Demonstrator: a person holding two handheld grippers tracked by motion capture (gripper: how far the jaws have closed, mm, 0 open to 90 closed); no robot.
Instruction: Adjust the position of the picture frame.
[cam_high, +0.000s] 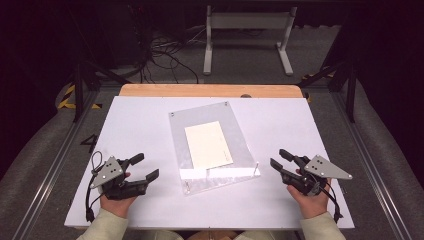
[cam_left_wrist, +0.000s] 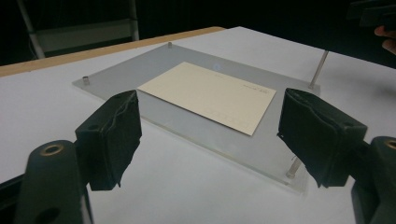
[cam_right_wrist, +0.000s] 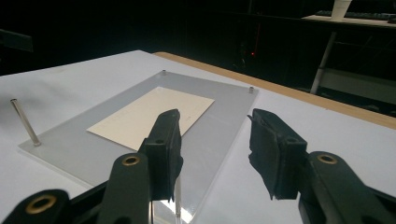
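A clear acrylic plate (cam_high: 179, 131) lies flat in the middle of the white table, with a cream card (cam_high: 207, 145) on it. Short metal studs stand at its corners, and a taller thin pin (cam_high: 256, 169) rises at the near right corner. My left gripper (cam_high: 147, 166) rests at the near left, apart from the plate, open with nothing between its jaws. In the left gripper view the card (cam_left_wrist: 208, 95) and plate (cam_left_wrist: 116, 79) lie beyond the gripper (cam_left_wrist: 210, 121). My right gripper (cam_high: 277, 157) sits at the near right, open and empty; its own view shows the gripper (cam_right_wrist: 215, 126), card (cam_right_wrist: 149, 114) and pin (cam_right_wrist: 25, 122).
The white table top (cam_high: 130, 130) has a wooden strip (cam_high: 210, 90) along its far edge. Beyond it, on the dark floor, stand a white metal frame (cam_high: 247, 35) and a tangle of cables (cam_high: 165, 50). Bare white surface surrounds the plate on all sides.
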